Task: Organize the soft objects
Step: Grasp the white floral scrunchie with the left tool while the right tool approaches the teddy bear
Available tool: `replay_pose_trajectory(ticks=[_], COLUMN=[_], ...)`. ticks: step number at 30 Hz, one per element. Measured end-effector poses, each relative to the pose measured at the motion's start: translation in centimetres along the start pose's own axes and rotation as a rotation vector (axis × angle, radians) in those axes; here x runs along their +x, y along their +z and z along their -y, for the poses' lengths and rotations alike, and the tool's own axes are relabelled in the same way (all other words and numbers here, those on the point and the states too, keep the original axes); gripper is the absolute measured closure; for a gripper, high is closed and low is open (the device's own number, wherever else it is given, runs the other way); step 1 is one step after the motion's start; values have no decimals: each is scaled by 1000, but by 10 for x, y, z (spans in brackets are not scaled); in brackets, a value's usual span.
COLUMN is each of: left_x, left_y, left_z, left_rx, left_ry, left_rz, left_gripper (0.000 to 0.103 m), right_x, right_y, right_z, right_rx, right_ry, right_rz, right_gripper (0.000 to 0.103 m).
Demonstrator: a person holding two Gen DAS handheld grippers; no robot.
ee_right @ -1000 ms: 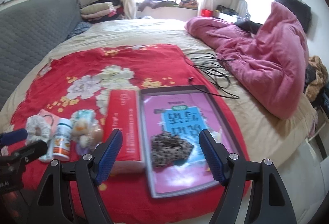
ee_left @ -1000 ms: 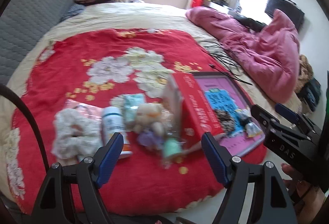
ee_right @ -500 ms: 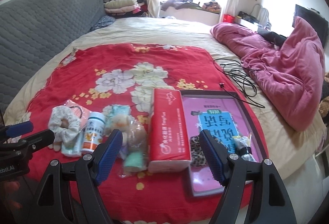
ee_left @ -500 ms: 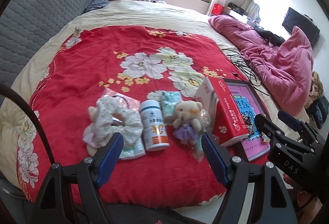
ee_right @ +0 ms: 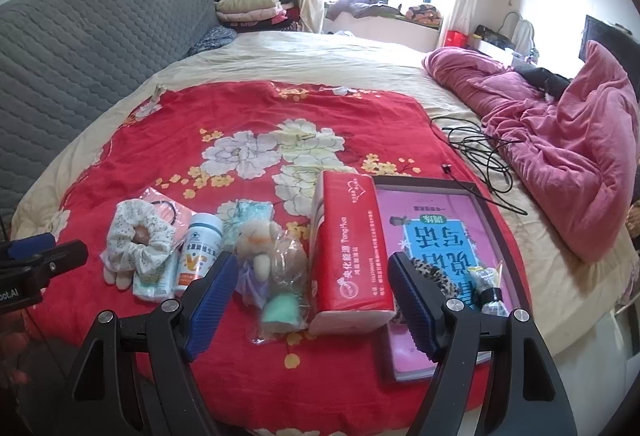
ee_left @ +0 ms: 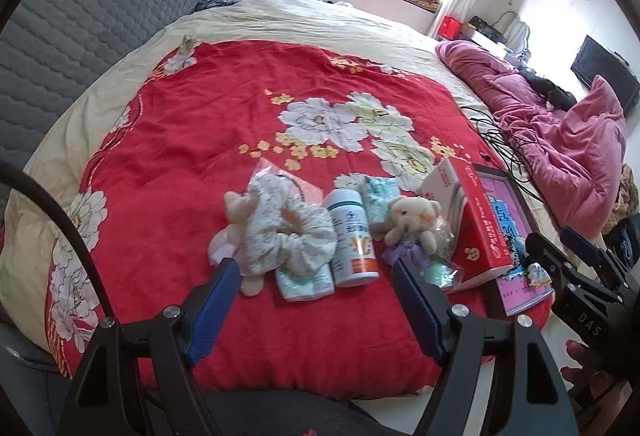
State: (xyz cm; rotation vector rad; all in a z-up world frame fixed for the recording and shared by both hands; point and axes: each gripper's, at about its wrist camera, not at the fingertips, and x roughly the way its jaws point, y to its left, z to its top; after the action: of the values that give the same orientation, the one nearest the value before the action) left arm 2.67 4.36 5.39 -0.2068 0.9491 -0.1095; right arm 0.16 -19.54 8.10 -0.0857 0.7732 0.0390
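Small items lie in a row on the red floral blanket (ee_left: pixel 208 139). From the left: a white floral scrunchie (ee_left: pixel 280 232) (ee_right: pixel 138 240) over a pink plush toy (ee_left: pixel 236 207), a white pill bottle (ee_left: pixel 352 236) (ee_right: pixel 198 252), a cream teddy bear (ee_left: pixel 412 224) (ee_right: pixel 256 240), a bagged green sponge (ee_right: pixel 282 310) and a red tissue pack (ee_left: pixel 476 224) (ee_right: pixel 350 252). A leopard scrunchie (ee_right: pixel 434 276) rests on a pink book (ee_right: pixel 436 236). My left gripper (ee_left: pixel 316 284) hovers open before the scrunchie and bottle. My right gripper (ee_right: pixel 314 278) hovers open around the sponge bag and tissue pack, touching nothing.
A crumpled pink quilt (ee_right: pixel 560 139) fills the bed's right side, with a black cable (ee_right: pixel 480 151) beside it. A grey padded headboard (ee_right: pixel 80 47) stands on the left. A tissue packet (ee_left: pixel 304 282) lies under the scrunchie. A dark tray (ee_right: pixel 484 201) holds the book.
Both views have swung left along the row of items: the scrunchie and bottle now sit centred before my left gripper, the tissue pack before my right. Both grippers stay open.
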Motion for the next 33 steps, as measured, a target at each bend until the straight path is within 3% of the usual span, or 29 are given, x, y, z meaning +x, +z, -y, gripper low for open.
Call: replay_pose_trajectory(ticks=[20,33], left_x=[52,96], left_y=[0,20], left_z=[-56,-48], left_rx=[-128,-90], left_ry=[32,44], left_rz=[-91,-125], left_gripper=[25,25], right_x=[41,80], right_y=[-18,-11], right_z=[-30,-40], right_rx=[-43,-53], right_ry=[74,81], right_rz=[-72,-105], right_gripper=[25,25])
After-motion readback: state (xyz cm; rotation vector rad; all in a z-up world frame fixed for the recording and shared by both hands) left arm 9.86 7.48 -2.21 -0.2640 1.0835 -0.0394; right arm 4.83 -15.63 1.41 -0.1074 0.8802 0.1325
